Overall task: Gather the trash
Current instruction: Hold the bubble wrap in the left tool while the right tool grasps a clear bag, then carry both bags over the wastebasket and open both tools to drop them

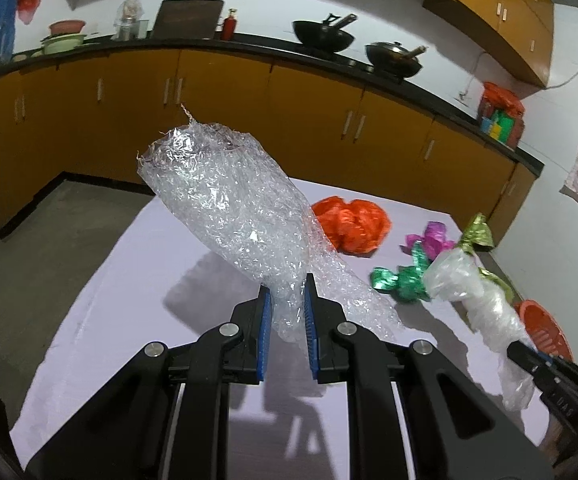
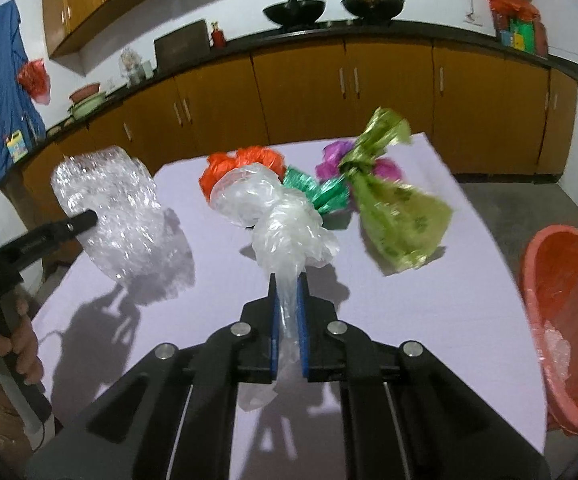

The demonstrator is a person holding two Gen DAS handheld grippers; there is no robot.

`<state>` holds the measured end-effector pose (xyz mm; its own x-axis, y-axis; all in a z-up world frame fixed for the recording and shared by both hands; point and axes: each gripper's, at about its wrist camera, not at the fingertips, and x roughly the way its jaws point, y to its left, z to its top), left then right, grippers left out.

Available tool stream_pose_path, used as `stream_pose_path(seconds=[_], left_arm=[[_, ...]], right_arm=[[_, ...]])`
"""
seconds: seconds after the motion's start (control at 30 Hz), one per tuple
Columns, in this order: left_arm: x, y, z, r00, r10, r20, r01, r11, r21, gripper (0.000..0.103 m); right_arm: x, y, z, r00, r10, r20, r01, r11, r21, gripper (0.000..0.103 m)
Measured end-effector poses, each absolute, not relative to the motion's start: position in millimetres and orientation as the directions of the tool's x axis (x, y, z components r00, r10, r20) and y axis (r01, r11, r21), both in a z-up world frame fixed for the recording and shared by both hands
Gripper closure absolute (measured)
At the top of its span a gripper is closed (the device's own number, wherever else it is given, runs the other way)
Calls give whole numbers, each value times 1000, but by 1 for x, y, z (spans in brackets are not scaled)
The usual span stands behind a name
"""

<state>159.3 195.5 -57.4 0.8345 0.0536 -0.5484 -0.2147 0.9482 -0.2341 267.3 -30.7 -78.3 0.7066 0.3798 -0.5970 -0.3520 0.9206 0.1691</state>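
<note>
Above the table (image 1: 137, 280), left tongs (image 1: 287, 288) clamping bubble wrap (image 1: 225, 196), right tongs (image 2: 287, 286) clamping clear bag (image 2: 285, 224).

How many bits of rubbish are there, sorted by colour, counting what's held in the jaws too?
Clear crinkly wrap, held in the left jaws: 1
Whitish plastic bag, held in the right jaws: 1
Orange bag: 1
Green foil: 1
Pink foil: 1
Yellow-green bag: 1
Total: 6
</note>
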Motion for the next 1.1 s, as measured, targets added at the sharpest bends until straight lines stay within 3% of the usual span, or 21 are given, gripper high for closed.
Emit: stream_pose_path(seconds=[0.4,1.1], left_arm=[[166,136,-48,842,-76,-533,-65,968,-241,88],[189,28,-39,798,-291,-528,189,952,-240,88]], right_arm=[[240,-91,-53,816,247,-523,-207,969,136,94],[224,-191,-58,861,36,-507,42,989,143,94]])
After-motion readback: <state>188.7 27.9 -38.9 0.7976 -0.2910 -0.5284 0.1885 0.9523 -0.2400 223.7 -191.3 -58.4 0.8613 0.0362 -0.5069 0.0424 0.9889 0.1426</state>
